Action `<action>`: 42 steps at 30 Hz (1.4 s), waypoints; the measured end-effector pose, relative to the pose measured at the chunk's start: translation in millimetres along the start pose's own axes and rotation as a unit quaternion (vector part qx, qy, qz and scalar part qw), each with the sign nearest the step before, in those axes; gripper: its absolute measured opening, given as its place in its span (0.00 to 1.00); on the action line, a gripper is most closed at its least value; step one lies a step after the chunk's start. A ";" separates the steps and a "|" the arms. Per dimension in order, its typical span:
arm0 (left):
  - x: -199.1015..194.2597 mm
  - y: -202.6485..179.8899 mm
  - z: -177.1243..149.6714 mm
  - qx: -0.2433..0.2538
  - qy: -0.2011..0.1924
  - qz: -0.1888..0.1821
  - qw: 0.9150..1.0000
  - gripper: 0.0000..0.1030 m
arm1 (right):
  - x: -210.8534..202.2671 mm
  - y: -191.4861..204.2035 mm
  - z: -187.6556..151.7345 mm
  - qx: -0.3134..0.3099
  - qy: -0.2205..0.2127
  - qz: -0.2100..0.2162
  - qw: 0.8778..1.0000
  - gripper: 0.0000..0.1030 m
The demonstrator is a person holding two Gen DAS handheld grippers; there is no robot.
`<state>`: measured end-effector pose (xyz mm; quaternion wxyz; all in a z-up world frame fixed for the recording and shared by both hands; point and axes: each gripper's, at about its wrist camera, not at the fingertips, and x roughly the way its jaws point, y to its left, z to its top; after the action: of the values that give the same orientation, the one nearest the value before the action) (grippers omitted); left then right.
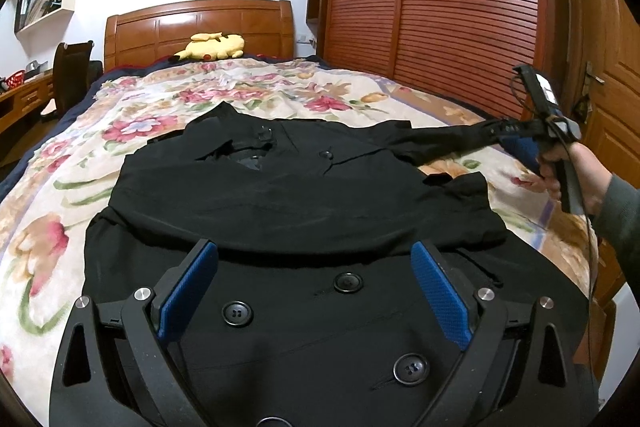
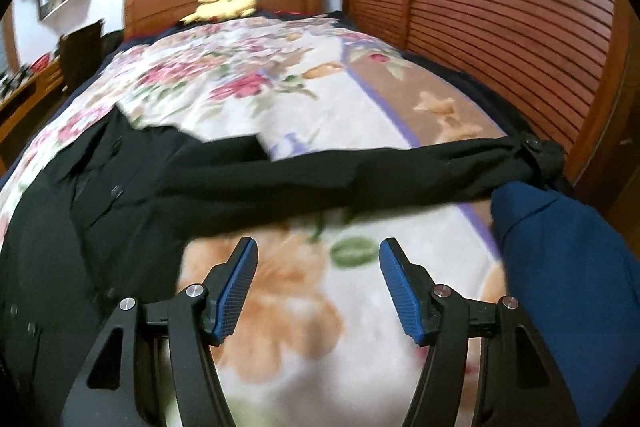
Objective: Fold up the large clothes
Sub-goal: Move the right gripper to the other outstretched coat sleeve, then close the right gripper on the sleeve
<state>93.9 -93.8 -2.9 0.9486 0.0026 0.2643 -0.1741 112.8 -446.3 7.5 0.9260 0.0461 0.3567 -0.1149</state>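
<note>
The black coat (image 1: 304, 211) lies button-side up on the bed (image 1: 132, 131), one sleeve (image 2: 320, 171) stretched out to the right above the floral blanket (image 2: 280, 107). The left gripper (image 1: 314, 291) hovers over the coat's lower front, jaws wide, nothing clamped. The right gripper (image 2: 318, 283) stands open beside the sleeve, jaws empty.

- The bed (image 1: 132, 27) has a wooden headboard and is covered by a floral blanket (image 1: 168, 107).
- A black coat (image 1: 304, 195) lies spread on the blanket at the near end, front up, buttons showing.
- A yellow plush toy (image 1: 214, 47) lies at the headboard end.
</note>
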 end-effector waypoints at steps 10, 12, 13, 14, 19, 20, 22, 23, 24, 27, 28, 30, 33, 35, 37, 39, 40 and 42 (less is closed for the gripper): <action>7.4 -0.1 -0.9 0.000 0.014 -0.004 1.000 0.95 | 53.1 -13.3 20.5 0.088 0.025 0.001 0.996 0.63; 7.9 -1.1 -1.4 0.002 0.016 -0.003 1.000 0.95 | 64.0 -13.8 21.5 0.102 0.033 0.002 0.994 0.63; 8.4 -1.9 -1.2 0.003 0.016 -0.002 1.000 0.95 | 69.1 -13.3 21.0 0.110 0.037 0.003 0.993 0.63; 8.3 -2.7 -1.4 0.004 0.016 -0.002 1.000 0.95 | 72.7 -13.1 20.1 0.117 0.039 0.006 0.992 0.63; 7.7 -4.7 -1.4 0.006 0.015 0.000 1.000 0.95 | 92.9 -20.9 25.2 0.151 0.047 0.011 0.987 0.64; 8.4 -4.7 -1.4 0.006 0.015 0.000 1.000 0.95 | 96.8 -23.2 25.8 0.158 0.048 0.011 0.986 0.64; 9.5 -4.4 -1.0 0.006 0.017 0.000 1.000 0.95 | 101.9 -24.9 25.9 0.167 0.052 0.011 0.985 0.63; 9.6 -4.6 -1.0 0.006 0.017 0.000 1.000 0.95 | 103.6 -24.3 26.6 0.168 0.054 0.012 0.984 0.63; 9.8 -4.3 -0.9 0.005 0.017 0.000 1.000 0.95 | 105.3 -24.1 26.4 0.168 0.054 0.012 0.984 0.63; 10.0 -3.8 -0.8 0.004 0.018 -0.001 1.000 0.95 | 112.4 -22.3 26.0 0.154 0.056 0.016 0.986 0.47; 10.1 -3.9 -0.8 0.005 0.019 -0.001 1.000 0.95 | 113.0 -19.7 26.0 0.142 0.058 0.014 0.988 0.40; 10.0 -4.0 -0.7 0.005 0.018 0.000 1.000 0.95 | 114.5 -13.3 27.3 0.116 0.056 0.007 0.992 0.23; 9.4 -4.4 -0.9 0.008 0.016 0.002 1.000 0.95 | 108.2 -6.7 29.6 0.095 0.051 0.003 0.994 0.05; 9.2 -4.5 -1.4 0.009 0.015 0.004 1.000 0.95 | 100.8 -1.4 32.6 0.082 0.040 0.004 0.996 0.03; 9.0 -3.8 -1.6 0.008 0.013 0.004 1.000 0.95 | 89.5 3.8 36.9 0.070 0.023 0.007 0.997 0.02; 8.3 -3.0 -1.9 0.006 0.012 0.004 1.000 0.95 | 74.4 11.1 42.4 0.059 0.002 0.009 0.998 0.02; 7.9 -2.4 -1.8 0.005 0.012 0.004 1.000 0.95 | 65.4 14.8 44.9 0.052 -0.009 0.011 0.999 0.02; 6.8 -1.7 -1.7 0.003 0.010 0.004 1.000 0.95 | 46.1 25.2 50.0 0.037 -0.029 0.019 0.999 0.02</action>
<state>97.9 -97.4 -7.7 0.9466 0.0082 0.2731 -0.1709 184.7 -438.6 13.7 0.9356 0.0839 0.3241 -0.1121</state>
